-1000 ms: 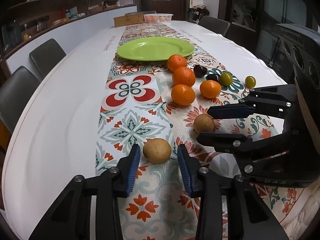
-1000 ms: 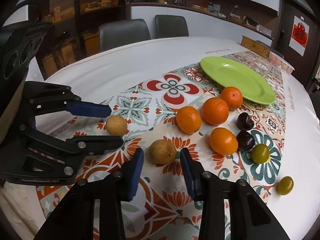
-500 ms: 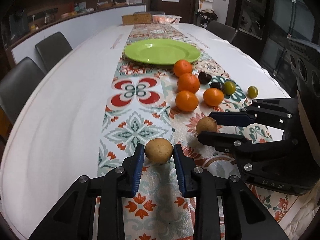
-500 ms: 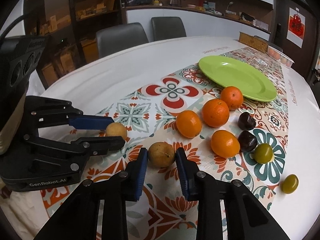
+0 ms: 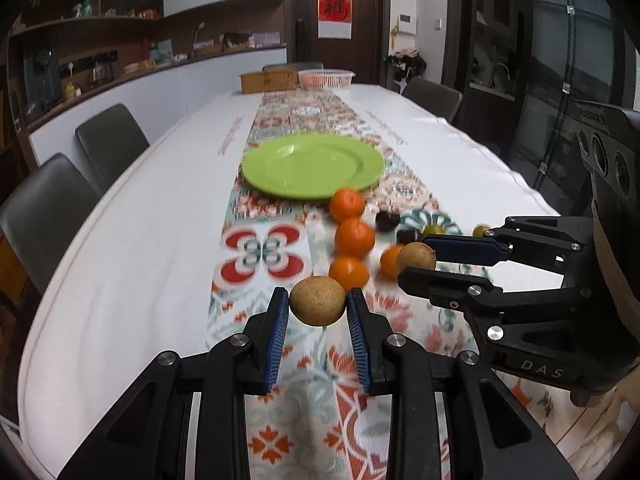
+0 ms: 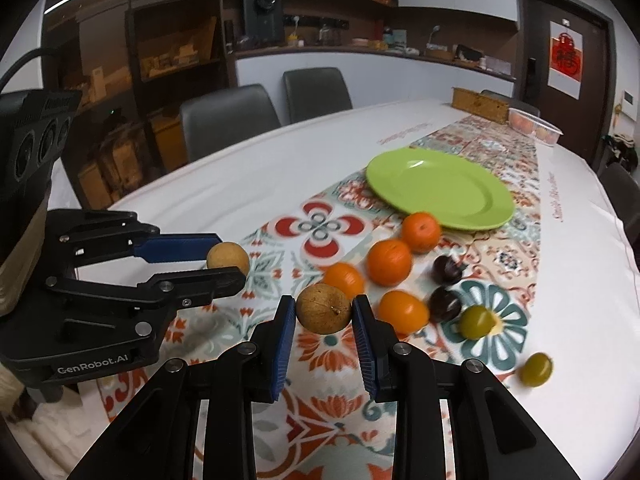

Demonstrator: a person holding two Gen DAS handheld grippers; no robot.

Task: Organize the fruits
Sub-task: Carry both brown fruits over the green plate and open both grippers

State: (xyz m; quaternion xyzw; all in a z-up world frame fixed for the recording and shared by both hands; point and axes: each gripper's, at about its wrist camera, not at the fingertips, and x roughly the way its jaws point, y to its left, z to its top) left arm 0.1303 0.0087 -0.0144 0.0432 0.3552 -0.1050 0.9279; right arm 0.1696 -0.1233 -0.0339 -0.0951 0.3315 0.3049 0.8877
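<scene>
We grip one brown round fruit (image 5: 317, 300) in our left gripper (image 5: 317, 312) and another (image 6: 323, 308) in our right gripper (image 6: 323, 320), fingers clamped across each middle for carrying to the green plate (image 5: 312, 168).

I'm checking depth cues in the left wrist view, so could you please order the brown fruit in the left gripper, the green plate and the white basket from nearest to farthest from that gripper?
1. Brown fruit: clamped between the left gripper pads, bottom centre.
2. Green plate: mid-table on the patterned runner, beyond the oranges.
3. White basket: far end of the table, near the door.
</scene>
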